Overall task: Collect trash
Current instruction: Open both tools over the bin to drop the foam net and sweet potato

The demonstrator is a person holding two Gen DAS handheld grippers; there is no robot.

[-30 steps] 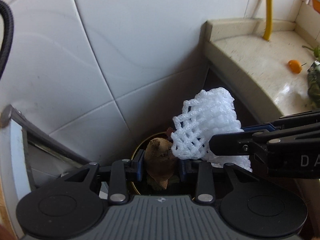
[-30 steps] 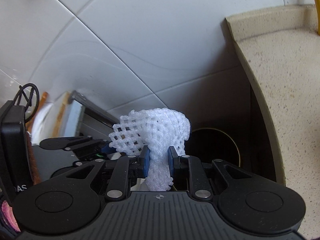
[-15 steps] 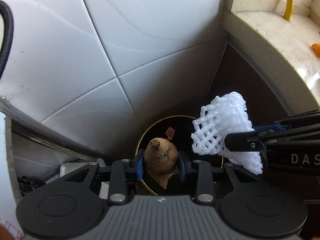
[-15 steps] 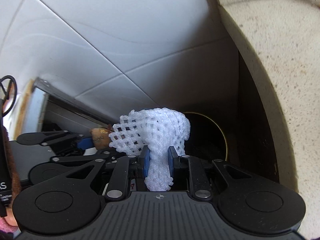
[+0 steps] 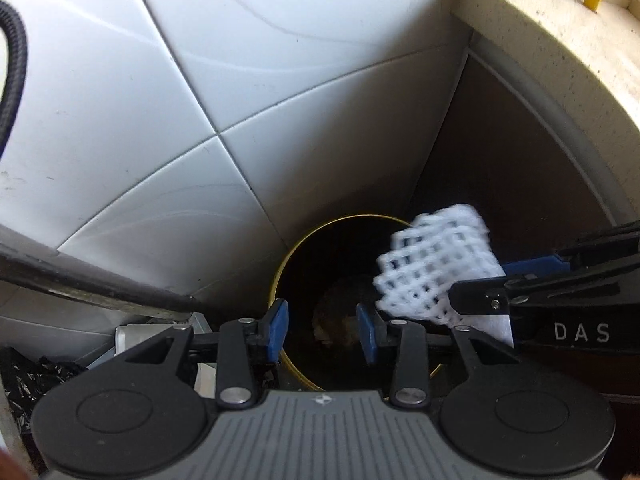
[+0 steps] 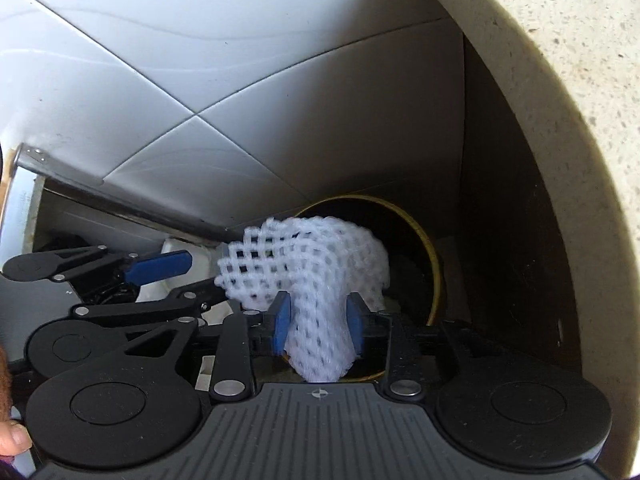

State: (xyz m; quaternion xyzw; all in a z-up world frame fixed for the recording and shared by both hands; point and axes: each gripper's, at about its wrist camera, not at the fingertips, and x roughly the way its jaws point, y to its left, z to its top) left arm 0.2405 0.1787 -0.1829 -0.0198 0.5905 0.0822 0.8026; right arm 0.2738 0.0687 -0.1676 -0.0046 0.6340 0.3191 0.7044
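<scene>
A round bin with a gold rim stands in the corner below me, its inside dark. A brown scrap lies dimly at the bottom of it. My left gripper hangs over the bin mouth, open, with nothing between its blue pads. A white foam net sits between the pads of my right gripper, blurred, above the bin rim. In the left wrist view the net and right gripper come in from the right. The left gripper shows at the left of the right wrist view.
White wall tiles rise behind the bin. A speckled stone counter curves over it on the right, with a dark cabinet side below. A metal rail slants in from the left, black plastic beneath it.
The brown scrap has left the left gripper and dropped into the bin. Both grippers have moved closer over the bin. The right jaws have spread a little around the net.
</scene>
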